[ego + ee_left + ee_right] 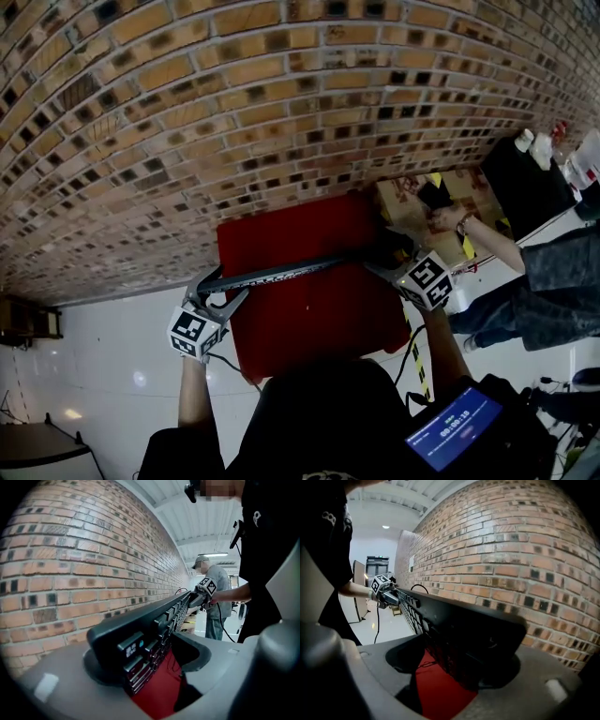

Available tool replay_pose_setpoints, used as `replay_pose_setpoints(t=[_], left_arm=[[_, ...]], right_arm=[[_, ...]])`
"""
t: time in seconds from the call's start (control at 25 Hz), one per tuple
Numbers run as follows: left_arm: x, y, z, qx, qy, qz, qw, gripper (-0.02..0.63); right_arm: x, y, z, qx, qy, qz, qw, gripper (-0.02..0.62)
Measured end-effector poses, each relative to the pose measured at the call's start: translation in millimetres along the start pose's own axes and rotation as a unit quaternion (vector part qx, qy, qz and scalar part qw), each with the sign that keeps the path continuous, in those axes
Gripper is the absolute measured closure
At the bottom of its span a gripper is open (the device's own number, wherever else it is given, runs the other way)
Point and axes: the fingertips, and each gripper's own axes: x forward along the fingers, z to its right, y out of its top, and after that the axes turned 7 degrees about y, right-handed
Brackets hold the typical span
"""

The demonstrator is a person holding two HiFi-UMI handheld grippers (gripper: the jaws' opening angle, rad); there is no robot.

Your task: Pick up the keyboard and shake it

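A long black keyboard (281, 272) hangs in the air above a red tabletop (319, 323), turned on edge so it shows as a thin dark bar. My left gripper (212, 291) is shut on its left end and my right gripper (387, 257) is shut on its right end. In the left gripper view the keyboard (157, 620) sits wedged between the jaws of that gripper (145, 663), keys facing right, and runs away toward the right gripper's marker cube (206, 586). The right gripper view mirrors this: keyboard (464, 623) clamped in the right gripper (459, 667), the left gripper's cube (380, 584) at the far end.
A brick wall (234, 94) stands just behind the red tabletop. A person in grey (548, 281) stands at the right beside a cardboard box (441, 202) and a black table with bottles (525, 178). A cable (412, 356) trails over the white floor (103, 366).
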Motion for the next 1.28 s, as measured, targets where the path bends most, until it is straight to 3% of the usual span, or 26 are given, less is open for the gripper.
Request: replay_pose_setpoints(t=[0.2, 0.4, 0.68, 1.0, 1.28], left_arm=[[1, -38, 9, -0.045, -0.031, -0.064, 0.9965, 0.295], [3, -76, 26, -0.093, -0.063, -0.132, 0.9849, 0.305], [3, -105, 47, -0.139, -0.092, -0.18, 0.9695, 0.311], [10, -160, 62, -0.206, -0.124, -0.247, 0.9386, 0.324], [7, -199, 83, -0.257, -0.145, -0.289, 0.9107, 0.327]], right_arm=[[17, -41, -12, 0.062, 0.038, -0.054, 0.996, 0.259], [26, -85, -30, 0.133, 0.082, -0.107, 0.982, 0.262], [24, -120, -45, 0.187, 0.115, -0.154, 0.963, 0.264], [48, -189, -63, 0.259, 0.164, -0.216, 0.927, 0.27], [49, -221, -77, 0.294, 0.19, -0.253, 0.902, 0.27]])
